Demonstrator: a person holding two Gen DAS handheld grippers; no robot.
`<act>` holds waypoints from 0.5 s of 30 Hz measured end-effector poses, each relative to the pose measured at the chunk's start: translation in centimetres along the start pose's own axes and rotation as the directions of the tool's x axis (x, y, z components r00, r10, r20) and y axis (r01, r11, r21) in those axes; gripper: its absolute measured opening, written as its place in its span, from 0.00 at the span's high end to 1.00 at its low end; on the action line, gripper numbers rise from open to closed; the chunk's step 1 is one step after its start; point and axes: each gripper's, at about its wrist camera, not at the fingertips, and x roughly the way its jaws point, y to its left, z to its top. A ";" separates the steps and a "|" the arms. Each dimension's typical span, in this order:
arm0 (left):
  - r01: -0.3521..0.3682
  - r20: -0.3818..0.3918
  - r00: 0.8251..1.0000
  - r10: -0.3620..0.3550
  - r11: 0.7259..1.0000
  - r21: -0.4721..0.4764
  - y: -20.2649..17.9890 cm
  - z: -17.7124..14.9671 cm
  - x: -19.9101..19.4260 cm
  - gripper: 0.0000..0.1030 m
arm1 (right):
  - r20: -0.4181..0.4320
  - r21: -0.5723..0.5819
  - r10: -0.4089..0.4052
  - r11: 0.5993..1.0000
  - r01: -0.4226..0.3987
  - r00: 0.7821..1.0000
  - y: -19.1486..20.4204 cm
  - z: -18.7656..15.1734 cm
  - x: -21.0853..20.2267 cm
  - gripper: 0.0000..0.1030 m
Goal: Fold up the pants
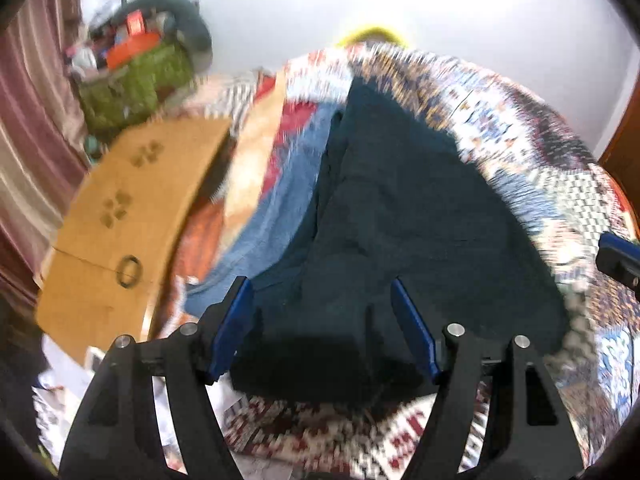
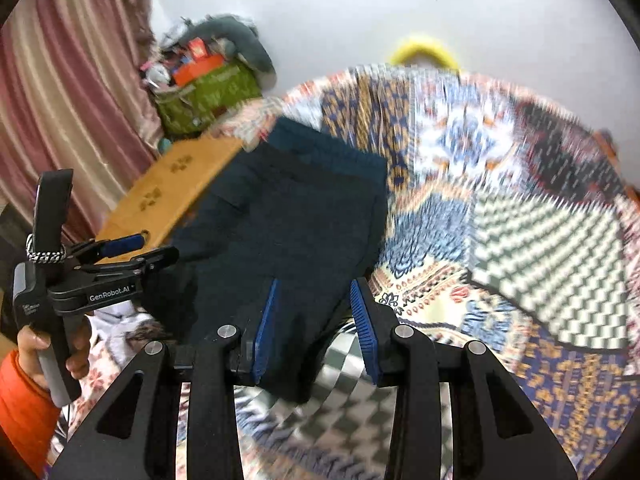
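- Dark pants (image 2: 292,216): lie at frame centre on the patterned bedspread (image 2: 520,216), apparently already doubled into one broad panel, waistband toward upper left.
- Left gripper (image 1: 324,324): jaws wide, the near hem between them, unpinched.
- Right gripper (image 2: 314,332): jaws partly apart, straddling the near corner, no grip visible.
- Judged remaining: at least one further fold, then smoothing.
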 end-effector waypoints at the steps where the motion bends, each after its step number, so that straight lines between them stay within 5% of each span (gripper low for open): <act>1: 0.004 0.039 0.999 -0.004 1.000 0.008 -0.2 0.0 -2.5 0.31 | 0.025 -0.013 0.003 1.000 -0.003 1.000 0.3 0.1 -1.3 0.67; 6: 0.026 0.202 0.979 -0.033 0.999 0.035 -1.4 -0.5 -12.7 0.31 | 0.187 -0.076 0.017 0.997 -0.003 0.982 3.3 0.3 -9.8 0.67; 15: 0.025 0.515 0.854 -0.073 0.995 0.099 -4.4 -6.0 -31.1 0.31 | 0.433 -0.163 0.066 0.987 0.006 0.899 9.0 -2.2 -22.4 0.67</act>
